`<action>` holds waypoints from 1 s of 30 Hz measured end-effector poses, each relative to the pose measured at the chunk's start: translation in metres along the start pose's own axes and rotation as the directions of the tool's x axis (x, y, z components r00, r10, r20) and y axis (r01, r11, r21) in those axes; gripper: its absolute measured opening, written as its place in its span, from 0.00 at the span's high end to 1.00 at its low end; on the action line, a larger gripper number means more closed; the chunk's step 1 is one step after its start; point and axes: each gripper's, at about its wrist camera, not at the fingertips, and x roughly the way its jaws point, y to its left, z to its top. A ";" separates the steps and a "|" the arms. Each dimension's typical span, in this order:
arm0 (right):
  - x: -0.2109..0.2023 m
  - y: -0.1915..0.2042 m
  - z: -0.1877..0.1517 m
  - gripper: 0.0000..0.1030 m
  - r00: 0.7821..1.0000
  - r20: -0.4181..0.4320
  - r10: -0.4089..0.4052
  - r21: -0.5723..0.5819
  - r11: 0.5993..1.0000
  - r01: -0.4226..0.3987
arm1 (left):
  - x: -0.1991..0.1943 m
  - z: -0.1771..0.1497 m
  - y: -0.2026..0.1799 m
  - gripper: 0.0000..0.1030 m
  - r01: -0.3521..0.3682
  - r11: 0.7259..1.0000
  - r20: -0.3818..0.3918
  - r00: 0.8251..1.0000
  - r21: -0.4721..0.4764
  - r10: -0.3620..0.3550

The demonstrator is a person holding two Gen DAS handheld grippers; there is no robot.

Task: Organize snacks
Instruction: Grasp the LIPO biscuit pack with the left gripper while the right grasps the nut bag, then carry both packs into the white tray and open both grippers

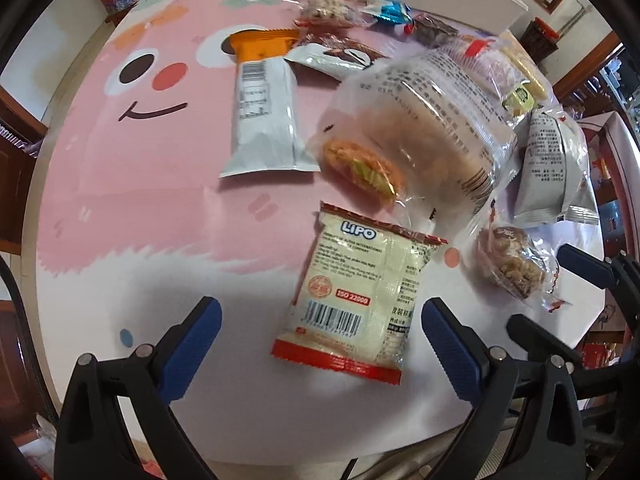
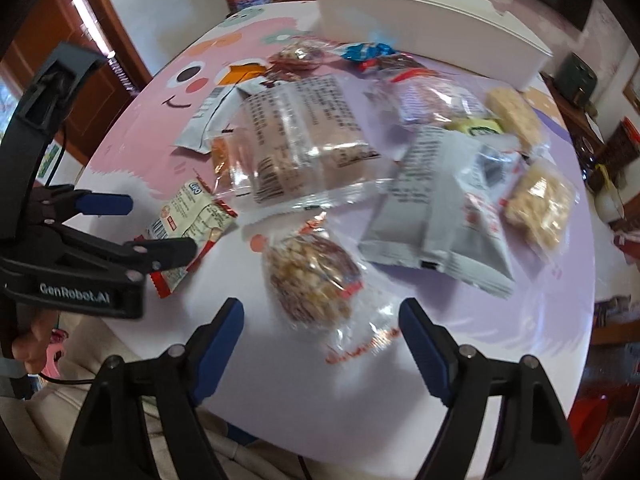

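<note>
Roughly a dozen wrapped snacks lie scattered across a round table (image 1: 120, 200) covered in a pink cartoon-face cloth, with a long white bin (image 2: 432, 28) at the far edge. The left gripper (image 1: 320, 332) hovers low with its blue-padded fingers spread wide on either side of a cream and red Lipo biscuit packet (image 1: 352, 300), which lies flat on the table, barcode up, not yet pinched. The right gripper (image 2: 320, 344) hovers just beside it, fingers likewise spread and empty, framing a clear-wrapped nut cluster (image 2: 314, 280) on the near edge of the table. Beyond these sit a large clear bag of round cakes (image 1: 420, 132), a grey foil pouch (image 2: 436, 216), and a white and orange bar wrapper (image 1: 264, 108), several overlapping. Judging from this, neither snack has been picked up. The risks look plain: both wrappers are slick and flat, so fingers closing too high may slide off or catch only a crimped edge, letting the packet swing and drop. The two grippers work close together and could knock each other. Squeezing hard could crush the biscuits.
</note>
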 end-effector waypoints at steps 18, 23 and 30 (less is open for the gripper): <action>0.022 0.010 0.012 0.50 0.997 0.011 -0.074 -0.081 0.994 0.074 | 0.012 0.016 -0.017 0.52 -0.067 0.997 0.061 0.996 0.029 0.065; 0.015 0.003 0.006 0.51 0.999 0.015 -0.035 -0.051 0.998 0.036 | 0.005 0.015 -0.019 0.57 -0.060 0.997 0.081 0.995 0.041 0.056; -0.004 -0.001 0.002 0.51 0.998 0.057 0.029 -0.016 0.999 -0.028 | -0.024 -0.002 -0.002 0.57 -0.040 0.999 0.130 0.991 0.031 0.036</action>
